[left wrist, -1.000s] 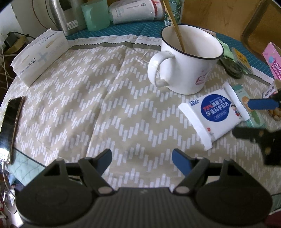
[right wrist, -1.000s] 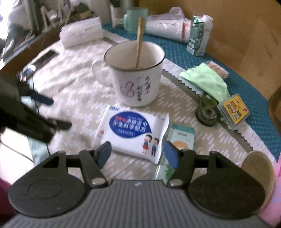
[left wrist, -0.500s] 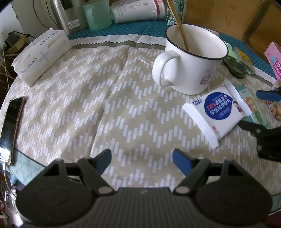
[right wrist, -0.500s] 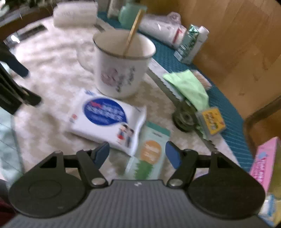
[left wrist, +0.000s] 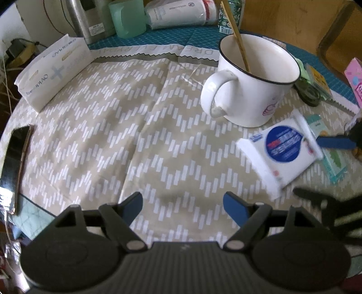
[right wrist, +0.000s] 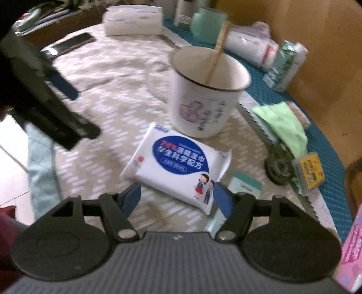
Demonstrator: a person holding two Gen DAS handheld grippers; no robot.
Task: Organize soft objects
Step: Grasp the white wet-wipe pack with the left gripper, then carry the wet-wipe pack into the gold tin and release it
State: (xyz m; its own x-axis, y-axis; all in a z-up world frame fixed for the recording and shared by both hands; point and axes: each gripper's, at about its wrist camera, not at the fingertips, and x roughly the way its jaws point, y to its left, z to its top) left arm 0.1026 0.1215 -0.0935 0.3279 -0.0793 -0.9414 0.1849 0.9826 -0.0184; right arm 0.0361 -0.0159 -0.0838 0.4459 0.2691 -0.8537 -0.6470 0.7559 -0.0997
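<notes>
- Your right claw (right wrist: 176,200) has closed in on the wipes pack (right wrist: 178,168), spread; your left claw (left wrist: 182,204) hangs spread.
- Pack lies beside the mug (right wrist: 207,97) on the desk (left wrist: 113,126); a crooked pinch could snag the green packet (right wrist: 243,186) underneath.

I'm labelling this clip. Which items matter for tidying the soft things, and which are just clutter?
Job:
white wet-wipe pack with blue oval label
white soft tissue pack
light green cloth
right gripper

Clutter:
white enamel mug
black phone
mint plastic cup

Both wrist views look down close over the table, sharing the mug (left wrist: 253,83) and wipes pack (right wrist: 178,165).
</notes>
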